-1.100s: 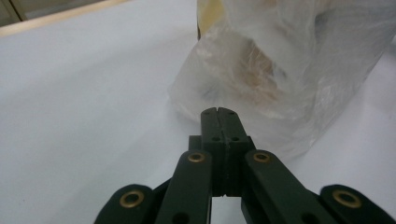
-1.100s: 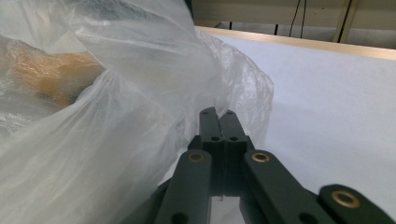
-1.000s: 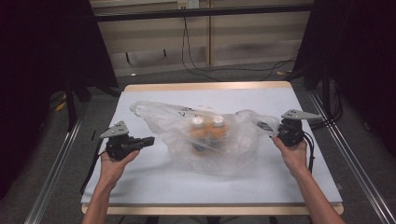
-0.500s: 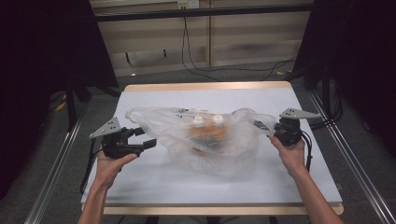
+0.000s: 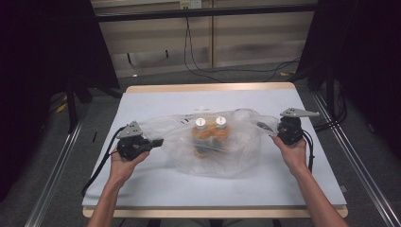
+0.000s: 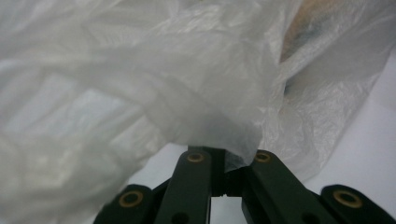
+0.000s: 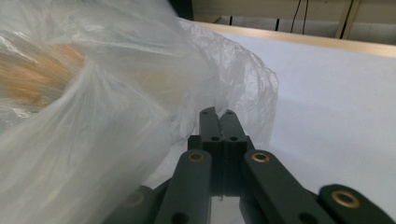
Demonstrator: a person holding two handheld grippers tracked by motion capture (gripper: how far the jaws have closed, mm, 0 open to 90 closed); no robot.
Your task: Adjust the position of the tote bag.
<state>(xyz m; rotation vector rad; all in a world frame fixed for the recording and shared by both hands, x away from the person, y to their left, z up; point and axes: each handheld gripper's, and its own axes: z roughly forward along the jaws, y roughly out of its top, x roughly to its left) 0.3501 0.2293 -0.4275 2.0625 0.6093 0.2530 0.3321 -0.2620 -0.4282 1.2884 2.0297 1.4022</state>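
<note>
Both tools, left tool (image 5: 157, 141) and right tool (image 5: 263, 126), pinch the plastic bag (image 5: 236, 142).

Both forearms in from the near edge of the table (image 5: 156, 101), one gripper in each hand.

Left gripper (image 5: 156, 142) at the table's left side, jaws pressed together on the clear plastic bag (image 5: 222, 146), left hand (image 5: 124, 163) wrapped beneath; right gripper (image 5: 265, 127) at the table's right side, jaws likewise clamped on the bag's edge, right hand (image 5: 294, 153) behind it.
</note>
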